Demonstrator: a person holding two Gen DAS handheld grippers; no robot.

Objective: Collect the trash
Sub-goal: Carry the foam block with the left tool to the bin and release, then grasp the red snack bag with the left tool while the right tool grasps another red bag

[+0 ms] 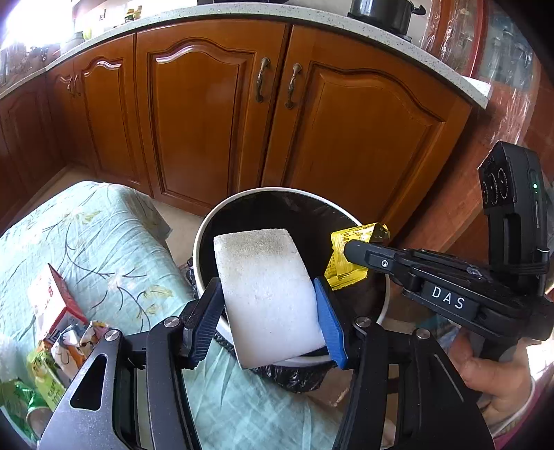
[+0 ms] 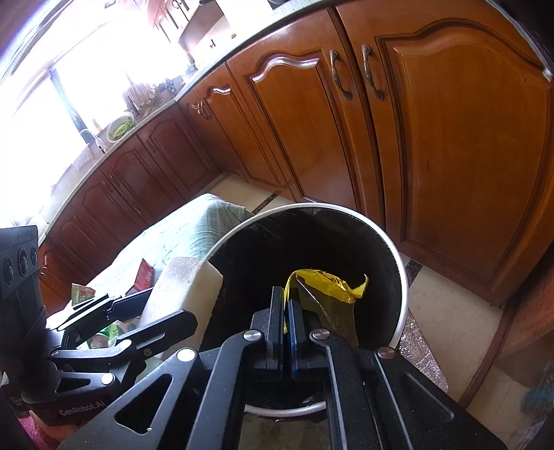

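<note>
A white-rimmed bin (image 1: 204, 228) with a black liner stands on the floor beside the table; it also shows in the right wrist view (image 2: 403, 277). My left gripper (image 1: 268, 311) is shut on a white foam block (image 1: 266, 287) and holds it over the bin's near rim. The block shows from the side in the right wrist view (image 2: 188, 287). My right gripper (image 2: 287, 304) is shut on a crumpled yellow wrapper (image 2: 329, 284) and holds it over the bin's mouth. In the left wrist view the right gripper (image 1: 346, 251) comes in from the right with the wrapper (image 1: 349, 273).
A table with a pale green flowered cloth (image 1: 90, 235) is left of the bin. Several wrappers and a red-and-white carton (image 1: 55, 304) lie on it. Brown wooden cabinets (image 1: 214, 114) stand close behind the bin. A black pot (image 1: 381, 14) sits on the counter.
</note>
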